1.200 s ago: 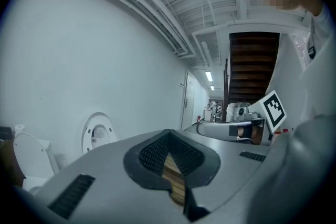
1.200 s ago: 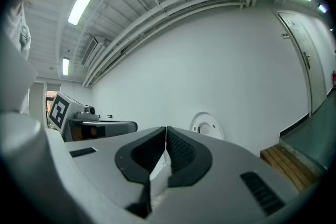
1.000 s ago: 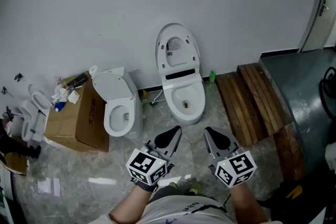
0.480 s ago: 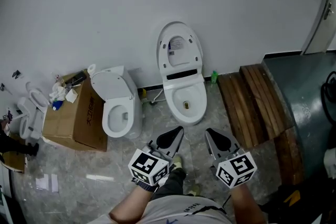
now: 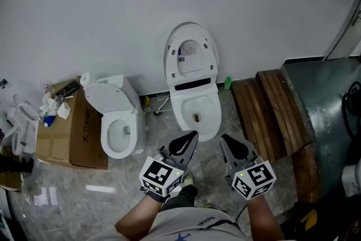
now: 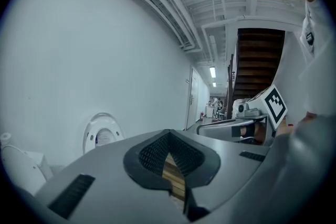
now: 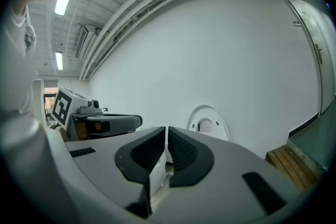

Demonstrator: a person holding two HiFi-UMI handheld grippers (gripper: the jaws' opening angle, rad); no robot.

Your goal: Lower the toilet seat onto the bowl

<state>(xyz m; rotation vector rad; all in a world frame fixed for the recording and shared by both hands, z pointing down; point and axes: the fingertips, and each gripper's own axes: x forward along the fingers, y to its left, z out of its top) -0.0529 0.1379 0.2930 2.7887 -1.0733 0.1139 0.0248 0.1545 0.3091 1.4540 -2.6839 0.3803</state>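
Note:
A white toilet stands against the wall, its bowl (image 5: 196,113) uncovered and its seat and lid (image 5: 190,58) raised upright. The raised seat also shows in the left gripper view (image 6: 102,135) and in the right gripper view (image 7: 206,124). My left gripper (image 5: 185,143) and right gripper (image 5: 230,144) hang side by side just short of the bowl's front, both pointing at it. Each is shut with nothing held. In its own view the left gripper (image 6: 168,136) has its tips touching. The right gripper (image 7: 166,131) shows only a thin slit.
A second white toilet (image 5: 115,121) stands to the left, next to a cardboard box (image 5: 70,132) with clutter on top. Wooden planks (image 5: 273,113) and a grey metal unit (image 5: 330,104) lie to the right. The floor is grey marble.
The person has stepped towards the toilet. Both grippers have moved forward together and now sit nearer the bowl's front. Both stay shut.

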